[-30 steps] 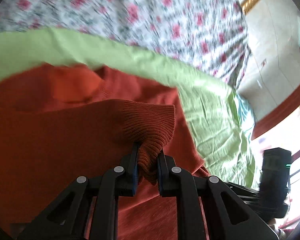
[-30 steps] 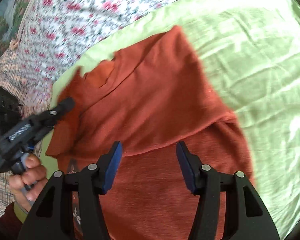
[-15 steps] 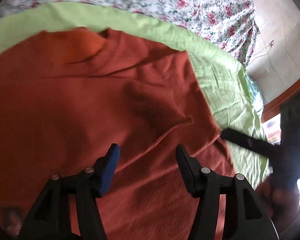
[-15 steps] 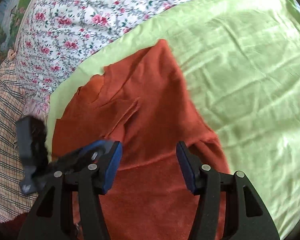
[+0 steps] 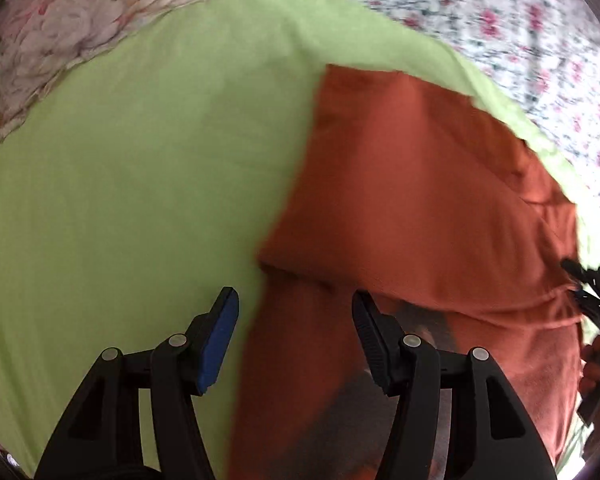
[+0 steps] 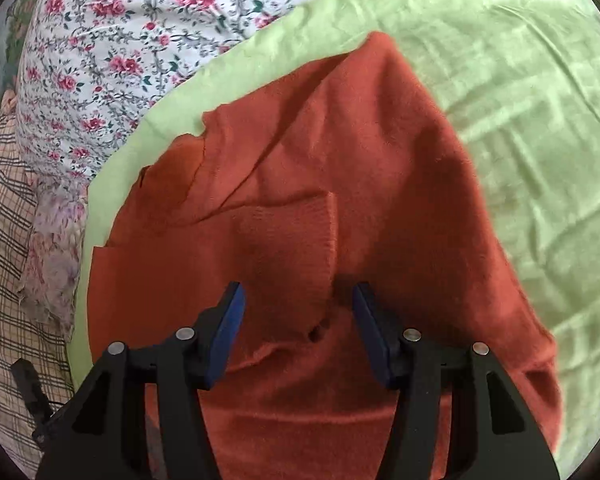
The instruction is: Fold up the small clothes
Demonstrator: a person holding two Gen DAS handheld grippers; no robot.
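A rust-orange knit sweater [image 6: 332, 184] lies on a light green sheet [image 6: 520, 100], both sleeves folded in over the body; a ribbed cuff [image 6: 296, 232] rests on its middle. My right gripper [image 6: 298, 320] is open and empty just above the sweater's lower middle, below the cuff. My left gripper [image 5: 296, 328] is open and empty over the sweater's left edge [image 5: 400, 200], where it meets the green sheet [image 5: 140, 160]. The right gripper's tip shows at the right rim of the left wrist view [image 5: 588, 288].
A white floral bedspread [image 6: 132, 40] lies beyond the green sheet and also shows in the left wrist view [image 5: 520, 20]. A checked cloth [image 6: 4, 220] and a pale rose-print cloth [image 5: 52, 40] lie at the sheet's left side.
My left gripper let go of the ribbed cuff, opened, and swung left to the sweater's side edge. The cuff now lies flat on the sweater. My right gripper stayed open and came closer.
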